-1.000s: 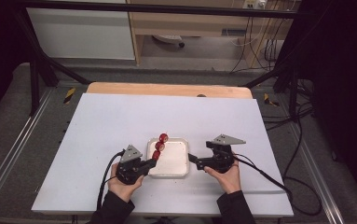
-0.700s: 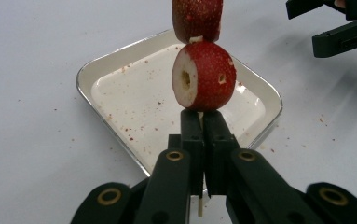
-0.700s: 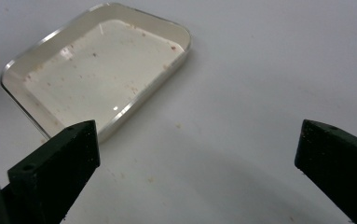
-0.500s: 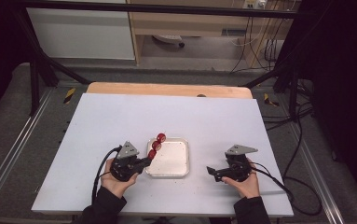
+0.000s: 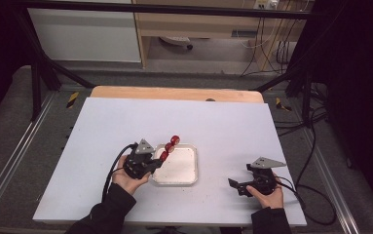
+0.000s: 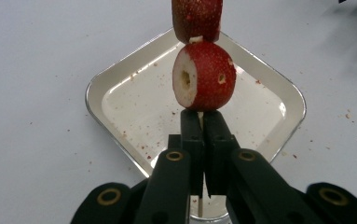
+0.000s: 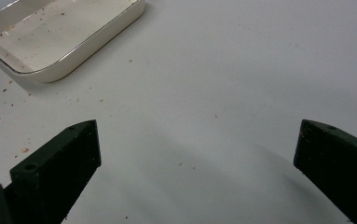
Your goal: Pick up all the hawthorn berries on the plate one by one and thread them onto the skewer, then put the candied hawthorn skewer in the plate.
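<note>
Right gripper [image 5: 236, 185]: withdrew from tray [image 5: 186, 178], jaws apart, empty. Left gripper [image 5: 158, 161]: jaws clamped on skewer [image 6: 203, 74], fruit above tray. Skewering judged finished.

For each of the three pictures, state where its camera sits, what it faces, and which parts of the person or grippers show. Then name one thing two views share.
High view: above the person's side, facing forward and down on the table; both hands and forearms show.
Left gripper view: rides the left gripper, facing the skewer of red fruit; shut jaws show.
Right gripper view: rides the right gripper, facing the tabletop; open jaws show.
Shared: the white tray shows in all.
</note>
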Demonstrator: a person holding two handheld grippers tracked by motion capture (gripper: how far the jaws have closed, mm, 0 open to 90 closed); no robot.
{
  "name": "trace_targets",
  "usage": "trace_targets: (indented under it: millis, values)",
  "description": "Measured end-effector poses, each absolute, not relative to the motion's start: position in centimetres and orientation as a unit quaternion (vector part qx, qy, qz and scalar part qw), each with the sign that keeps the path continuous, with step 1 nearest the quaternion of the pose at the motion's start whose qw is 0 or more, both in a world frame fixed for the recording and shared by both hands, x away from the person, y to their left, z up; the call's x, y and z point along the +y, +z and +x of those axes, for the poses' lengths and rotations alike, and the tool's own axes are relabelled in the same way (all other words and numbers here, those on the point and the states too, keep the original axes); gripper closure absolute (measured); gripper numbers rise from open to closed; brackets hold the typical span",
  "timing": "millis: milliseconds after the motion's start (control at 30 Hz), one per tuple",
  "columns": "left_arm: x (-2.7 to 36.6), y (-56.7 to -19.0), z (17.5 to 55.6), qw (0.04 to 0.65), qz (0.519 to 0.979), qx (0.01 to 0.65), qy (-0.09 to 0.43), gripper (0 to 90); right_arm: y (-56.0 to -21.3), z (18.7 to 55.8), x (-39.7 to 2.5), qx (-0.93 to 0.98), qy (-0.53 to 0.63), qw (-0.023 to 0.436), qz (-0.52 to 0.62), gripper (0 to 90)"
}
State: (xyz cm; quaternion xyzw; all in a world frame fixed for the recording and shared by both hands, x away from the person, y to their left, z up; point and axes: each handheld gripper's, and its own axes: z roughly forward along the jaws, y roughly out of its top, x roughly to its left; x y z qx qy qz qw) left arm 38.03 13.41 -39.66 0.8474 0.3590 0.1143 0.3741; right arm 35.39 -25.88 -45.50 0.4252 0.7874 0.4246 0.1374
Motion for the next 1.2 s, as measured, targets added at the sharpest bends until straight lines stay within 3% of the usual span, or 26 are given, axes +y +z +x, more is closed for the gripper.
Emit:
trace_targets:
  millis: [1200]
  values:
    - [10.0, -42.8, 39.4, 0.262, 0.876, 0.395, 0.086, 87.7, -45.6, 35.1, -26.1, 0.786, 0.43, 0.131, 0.425, 1.0]
